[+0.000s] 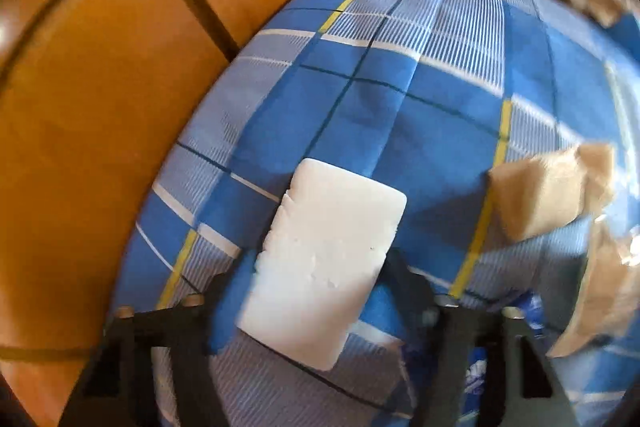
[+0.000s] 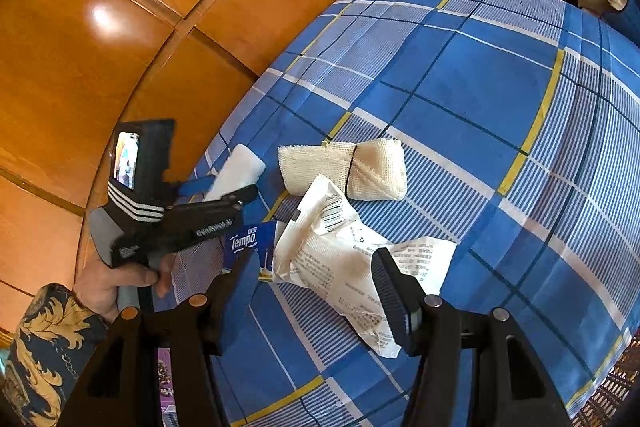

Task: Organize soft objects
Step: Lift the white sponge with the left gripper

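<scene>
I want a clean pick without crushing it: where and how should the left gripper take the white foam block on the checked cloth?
Grip the white foam block across its narrow width, on the two long side edges near the middle, coming down from above. It lies flat on the checked cloth, and the left gripper already straddles its near half, jaws apart, so probably only a gentle close is needed.

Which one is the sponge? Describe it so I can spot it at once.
Start from the blue plaid cloth and go to its edge by the orange wood panels. The sponge lies flat there, between the left gripper's jaws. It alone is plain white and smooth; its neighbours are beige gauze rolls.
</scene>
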The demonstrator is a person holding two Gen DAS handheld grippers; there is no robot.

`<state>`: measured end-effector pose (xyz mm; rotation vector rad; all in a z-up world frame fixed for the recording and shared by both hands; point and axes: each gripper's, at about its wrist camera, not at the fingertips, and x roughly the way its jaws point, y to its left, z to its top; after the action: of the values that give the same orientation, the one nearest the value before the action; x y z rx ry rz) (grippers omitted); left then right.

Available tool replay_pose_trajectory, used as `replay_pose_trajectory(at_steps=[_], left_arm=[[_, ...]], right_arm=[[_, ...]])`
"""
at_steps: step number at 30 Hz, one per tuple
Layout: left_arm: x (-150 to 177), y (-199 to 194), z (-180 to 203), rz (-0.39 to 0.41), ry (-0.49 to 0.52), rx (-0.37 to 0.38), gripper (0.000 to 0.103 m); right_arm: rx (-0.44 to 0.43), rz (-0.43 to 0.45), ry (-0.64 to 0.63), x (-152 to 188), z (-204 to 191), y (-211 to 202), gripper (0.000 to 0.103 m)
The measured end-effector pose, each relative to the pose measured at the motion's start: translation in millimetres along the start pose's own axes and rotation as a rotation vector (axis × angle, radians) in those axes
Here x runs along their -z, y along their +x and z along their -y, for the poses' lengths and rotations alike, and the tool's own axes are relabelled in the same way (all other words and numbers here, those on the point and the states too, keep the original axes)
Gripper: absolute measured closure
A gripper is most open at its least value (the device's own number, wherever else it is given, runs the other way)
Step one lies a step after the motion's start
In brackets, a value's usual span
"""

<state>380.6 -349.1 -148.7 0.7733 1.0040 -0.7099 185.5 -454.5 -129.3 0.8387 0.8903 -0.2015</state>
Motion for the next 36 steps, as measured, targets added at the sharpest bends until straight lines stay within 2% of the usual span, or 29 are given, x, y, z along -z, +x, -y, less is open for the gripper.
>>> replay_pose_trajectory(at_steps=[2, 8, 15, 19, 27, 36], left_arm=[[3, -2, -3, -0.004, -0.021, 0.007, 0.047], [12, -16, -27, -0.032, -0.193, 0.009, 0.048], [12, -68, -79, 0.02, -0.399, -0.086, 0.047], [28, -109, -114, 0.052, -0.517, -0.175, 0.047], [87, -188, -192, 0.081, -0.751, -0.335, 0.047], [182, -288, -252, 0.109, -0.96, -0.49, 0.046]], right_arm=[[-0.002, 0.005, -0.012, 0, -2, 0, 0.044], [0.014, 0.006, -0.021, 1, -2, 1, 0.044], [0.038, -0.011, -0.041, 3, -4, 6, 0.044], [0.052, -0.022, -0.069, 6, -8, 9, 0.044], [0.056, -0.068, -0.147, 13, -22, 18, 0.044], [0.097, -0.104, -0.255, 24, -38, 29, 0.044]])
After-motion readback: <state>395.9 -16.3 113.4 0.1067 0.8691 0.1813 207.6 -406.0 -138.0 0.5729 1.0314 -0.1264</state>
